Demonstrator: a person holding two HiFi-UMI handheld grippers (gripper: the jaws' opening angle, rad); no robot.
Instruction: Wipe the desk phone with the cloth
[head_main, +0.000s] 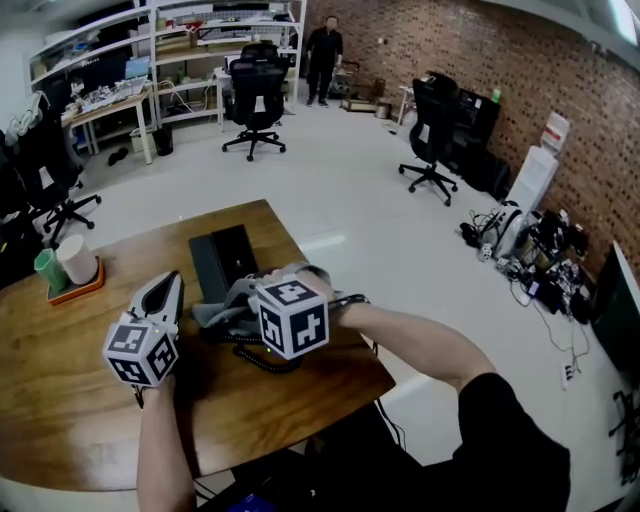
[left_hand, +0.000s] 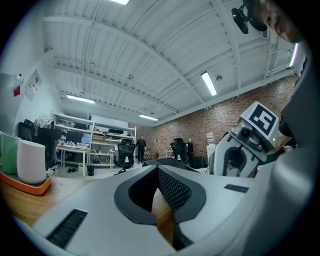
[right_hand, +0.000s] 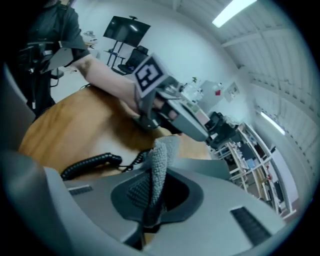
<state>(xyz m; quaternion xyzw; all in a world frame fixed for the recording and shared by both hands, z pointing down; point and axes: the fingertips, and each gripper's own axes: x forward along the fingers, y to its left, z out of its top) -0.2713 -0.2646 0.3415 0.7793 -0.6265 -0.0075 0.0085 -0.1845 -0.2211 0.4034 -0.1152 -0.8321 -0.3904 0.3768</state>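
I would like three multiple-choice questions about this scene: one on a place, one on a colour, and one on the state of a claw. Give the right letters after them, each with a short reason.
1. Where do the green cup and the white cup stand?
A. In the orange tray
B. On a chair
C. On the floor

2. What colour is the cloth?
A. Red
B. Grey
C. Yellow

3. In what state is the right claw?
A. Open and empty
B. Shut on the cloth
C. Shut on a pen

Answers:
1 A: the head view shows both cups in the tray, at the left side of the wooden table.
2 B: the knitted fabric looks grey in the right gripper view.
3 B: the jaws pinch the cloth, which rises out from between them.
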